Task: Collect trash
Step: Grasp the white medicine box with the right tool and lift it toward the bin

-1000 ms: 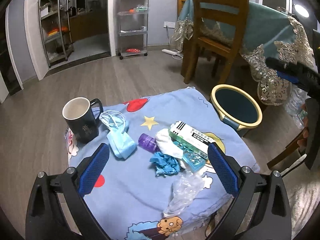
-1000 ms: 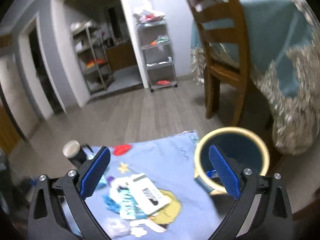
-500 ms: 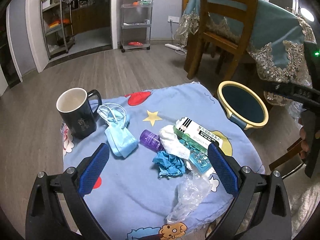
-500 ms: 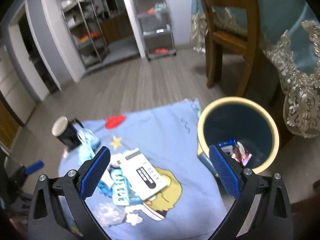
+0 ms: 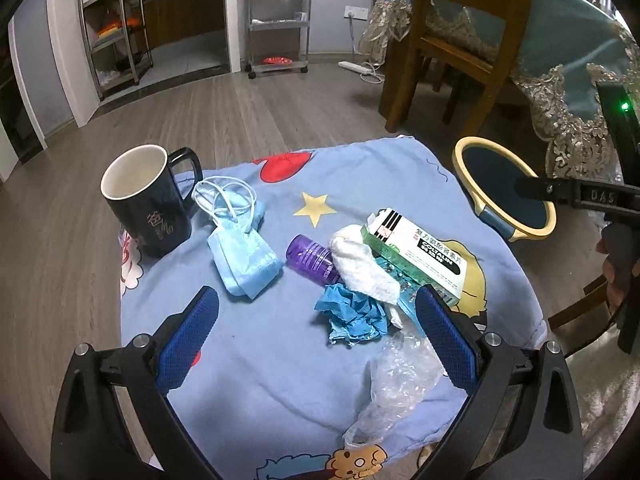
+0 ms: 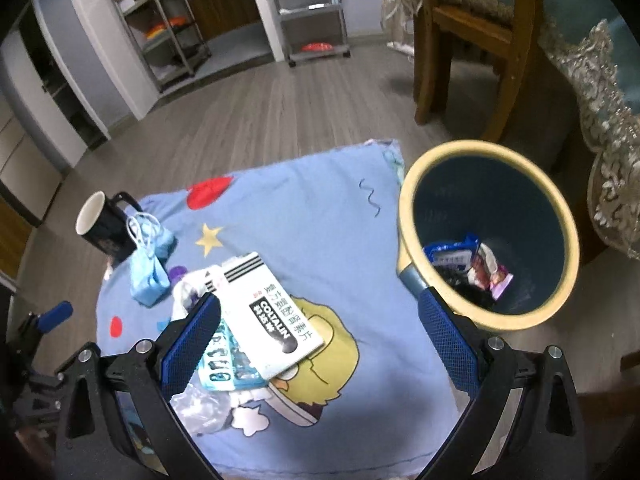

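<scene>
Trash lies on a small table under a blue cartoon cloth point(image 5: 280, 360): a white and green medicine box point(image 5: 416, 254) point(image 6: 268, 312), a crumpled blue paper point(image 5: 352, 314), a white tissue point(image 5: 364, 268), a purple bottle point(image 5: 310, 258), blue face masks point(image 5: 240, 256) point(image 6: 148, 272), a clear plastic bag point(image 5: 396, 380) and a teal blister pack point(image 6: 224, 360). A yellow-rimmed bin point(image 6: 488, 236) point(image 5: 504, 192) beside the table holds wrappers. My left gripper point(image 5: 316, 340) is open and empty above the crumpled paper. My right gripper point(image 6: 320, 340) is open and empty above the table's right side, by the bin.
A black mug point(image 5: 148, 200) point(image 6: 104, 228) stands at the table's left. A wooden chair point(image 5: 460, 40) and a dining table with a teal lace-edged cloth point(image 5: 568, 72) are behind the bin. Metal shelves point(image 5: 276, 20) stand by the far wall.
Both grippers have moved down and closer to the table. The right view has tilted down so the bin's inside and the trash now show. Nothing was taken hold of.
</scene>
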